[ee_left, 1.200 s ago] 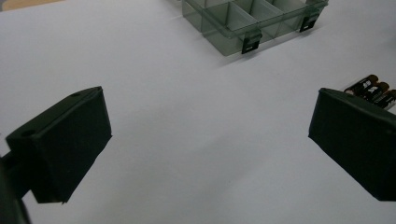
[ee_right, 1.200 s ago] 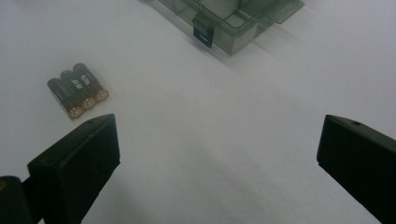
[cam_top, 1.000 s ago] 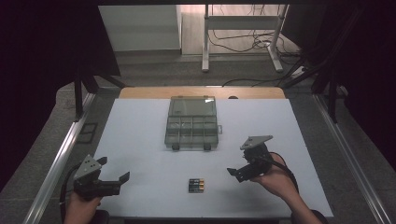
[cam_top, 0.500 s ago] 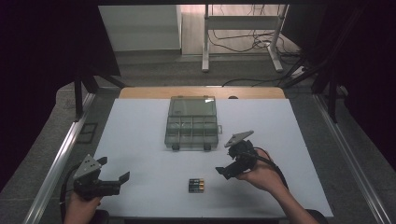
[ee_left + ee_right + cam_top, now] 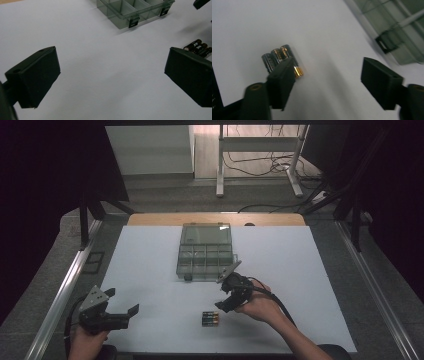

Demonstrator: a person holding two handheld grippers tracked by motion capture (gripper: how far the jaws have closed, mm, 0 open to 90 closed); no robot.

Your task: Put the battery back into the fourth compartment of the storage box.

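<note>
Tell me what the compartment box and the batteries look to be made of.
Compartment box: seemingly clear, grey-tinted hard plastic, glossy; the dividers and table show through its walls, with dark latches in front. Batteries: probably metal cells in shiny black-and-gold wrap, glinting at the ends.

Glossy metallic batteries [image 5: 280, 61] lie on matt white table [image 5: 150, 270] beside clear plastic organiser box [image 5: 205, 254].

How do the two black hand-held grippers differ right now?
The left gripper sits near the table's front left corner, jaws wide, far from the batteries. The right gripper hangs right beside those batteries, jaws narrower, having just been closing, nothing between them. Both are black, two-jawed, held by hand over the white table.
</note>
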